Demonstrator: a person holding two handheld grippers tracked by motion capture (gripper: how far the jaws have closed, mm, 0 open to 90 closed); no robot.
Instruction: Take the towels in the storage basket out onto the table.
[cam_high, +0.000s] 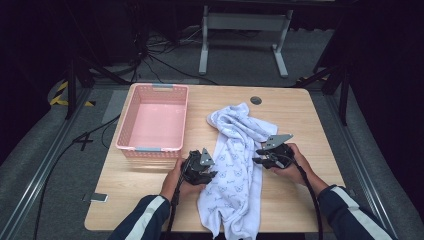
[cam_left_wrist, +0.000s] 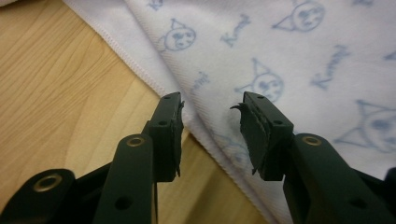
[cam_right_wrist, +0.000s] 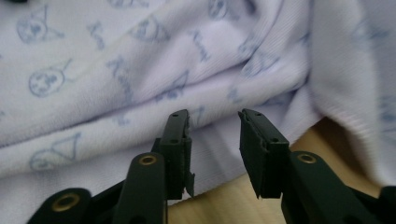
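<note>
The towel (cam_high: 235, 165) is soft white cloth with a fine ribbed weave and pale blue printing, the table (cam_high: 300, 107) is light matt wood with visible grain, the basket (cam_high: 152, 120) is pink latticed plastic, and the gripper pads (cam_left_wrist: 254, 135) look like rough, frayed black rubber.

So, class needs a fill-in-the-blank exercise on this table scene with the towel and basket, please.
1. The basket left of the towel is ____ in colour.
2. The towel is printed with blue ____ faces.
3. The left gripper has its jaws ____, over the towel's edge.
4. The table top is made of ____.

Missing words: pink; cat; open; wood
</note>
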